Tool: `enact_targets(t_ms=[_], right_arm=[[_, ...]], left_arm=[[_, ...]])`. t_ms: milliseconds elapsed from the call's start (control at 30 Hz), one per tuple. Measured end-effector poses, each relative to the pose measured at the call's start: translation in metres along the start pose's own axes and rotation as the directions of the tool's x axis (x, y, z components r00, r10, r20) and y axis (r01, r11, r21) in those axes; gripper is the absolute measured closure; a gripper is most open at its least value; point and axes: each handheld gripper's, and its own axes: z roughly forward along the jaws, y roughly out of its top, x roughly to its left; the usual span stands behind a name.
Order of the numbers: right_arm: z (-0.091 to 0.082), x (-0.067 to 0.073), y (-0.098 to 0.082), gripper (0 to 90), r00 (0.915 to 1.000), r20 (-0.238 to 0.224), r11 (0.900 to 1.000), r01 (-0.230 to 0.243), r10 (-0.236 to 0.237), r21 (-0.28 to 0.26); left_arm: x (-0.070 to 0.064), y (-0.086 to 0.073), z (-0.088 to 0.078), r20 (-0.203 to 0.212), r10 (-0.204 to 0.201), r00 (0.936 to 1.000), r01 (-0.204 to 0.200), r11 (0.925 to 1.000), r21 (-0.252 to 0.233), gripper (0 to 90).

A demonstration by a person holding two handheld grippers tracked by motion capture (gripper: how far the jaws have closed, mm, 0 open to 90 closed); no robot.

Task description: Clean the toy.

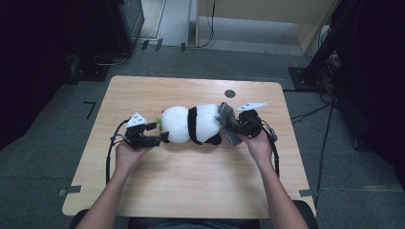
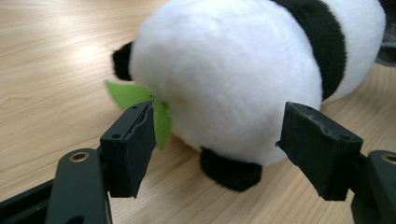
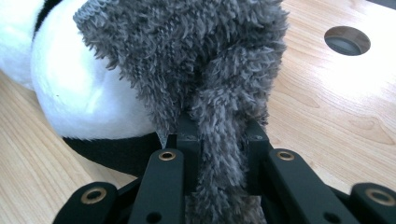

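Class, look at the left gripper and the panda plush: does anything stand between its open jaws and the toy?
Nothing visible does. The left gripper is open, facing the panda plush. A green felt leaf on the toy lies by one jaw, not blocking. The right gripper is shut on the grey fuzzy cloth.

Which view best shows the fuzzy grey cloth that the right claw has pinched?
The right gripper view: the fuzzy grey cloth sits large there, a fold pressed between the right claw jaws. The high view shows it small, draped at the black-and-white plush panda. The left gripper view catches a grey sliver at its right edge.
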Motion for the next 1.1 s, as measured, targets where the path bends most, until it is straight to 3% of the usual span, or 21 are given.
enact_targets(t_ms=[267,367,433,600,733,833,900,1100], right_arm=[[0.003,-0.013,0.002,75.6,0.9995,0.017,1.000,-0.026,0.026,0.008],[0.005,-0.019,0.005,75.6,0.9994,0.022,1.000,-0.029,0.028,0.011],[0.006,-0.025,0.007,75.6,0.9989,0.038,1.000,-0.028,0.028,0.006],[0.010,-0.036,0.006,75.6,0.9961,0.040,0.997,-0.079,0.079,0.002],[0.014,-0.032,0.007,75.6,0.9970,0.004,0.997,-0.077,0.077,0.017],[0.017,-0.025,0.007,75.6,0.9981,-0.015,0.998,-0.060,0.061,0.033],[0.020,-0.020,0.008,75.6,0.9985,-0.029,0.998,-0.046,0.047,0.042],[0.032,-0.014,0.012,76.0,0.9982,-0.059,0.999,0.006,-0.003,0.048]], left_arm=[[0.021,-0.003,-0.005,-0.021,0.023,0.9995,-0.023,0.9997,-0.011,30.9],[0.028,-0.001,-0.003,-0.006,-0.012,0.9999,0.012,0.9999,-0.007,31.9],[0.032,0.002,-0.002,-0.020,-0.004,0.9998,0.004,1.0000,-0.008,32.1],[0.047,0.011,0.001,-0.031,-0.009,0.9995,0.009,0.9999,-0.013,33.3],[0.050,0.012,0.013,-0.021,0.029,0.9994,-0.029,0.9996,-0.002,33.3],[0.049,0.012,0.020,0.011,0.026,0.9996,-0.026,0.9996,-0.006,33.1],[0.049,0.012,0.022,0.025,0.020,0.9995,-0.019,0.9997,-0.011,33.4],[0.046,0.009,0.022,0.044,0.050,0.9978,-0.049,0.9986,-0.020,33.3]])
